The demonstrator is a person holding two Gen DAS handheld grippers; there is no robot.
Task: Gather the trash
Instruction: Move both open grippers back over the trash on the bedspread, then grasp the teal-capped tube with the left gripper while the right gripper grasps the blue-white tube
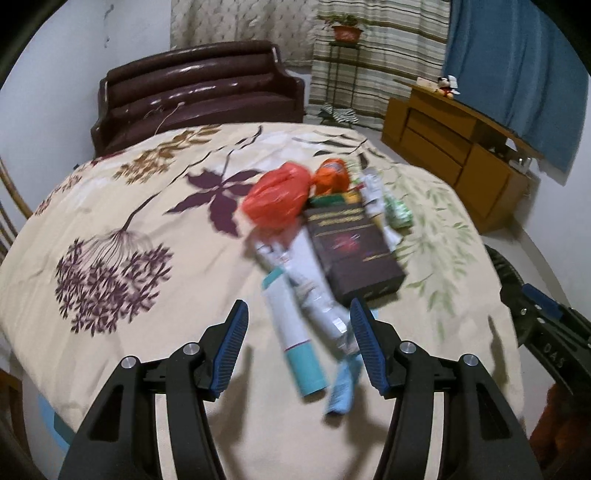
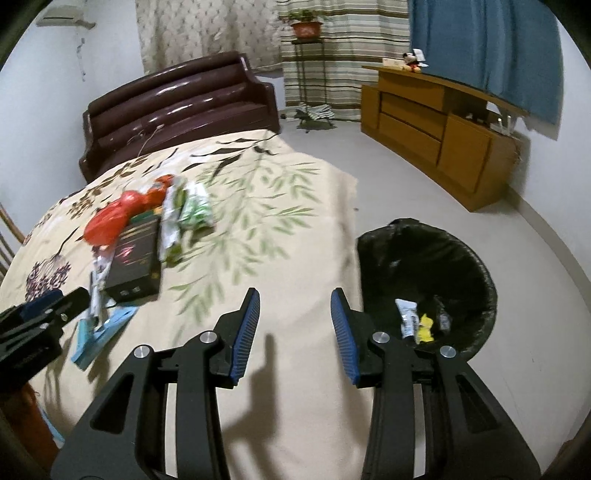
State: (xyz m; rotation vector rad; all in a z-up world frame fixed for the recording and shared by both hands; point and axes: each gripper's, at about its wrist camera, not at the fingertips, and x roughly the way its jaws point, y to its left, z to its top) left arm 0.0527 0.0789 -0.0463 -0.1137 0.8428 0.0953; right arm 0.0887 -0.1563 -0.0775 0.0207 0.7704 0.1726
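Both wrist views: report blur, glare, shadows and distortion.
Left wrist view: the trash pile around the dark box is motion-smeared, the left gripper sharp; fisheye bows the bed. Right wrist view: the right gripper casts a hard shadow on the bedspread; glare streaks the sofa; the bin interior is dark.

A dark brown leather sofa (image 1: pixel 199 88) stands at twelve o'clock behind a table draped in a cream cloth printed with leaves (image 1: pixel 122 229). At one o'clock, a potted plant (image 2: pixel 306 25) sits on a thin metal stand before striped curtains (image 2: pixel 343 55). At two o'clock, a wooden cabinet (image 2: pixel 436 129) carries a small plush toy (image 2: pixel 413 61) beneath a blue curtain (image 2: pixel 487 44).
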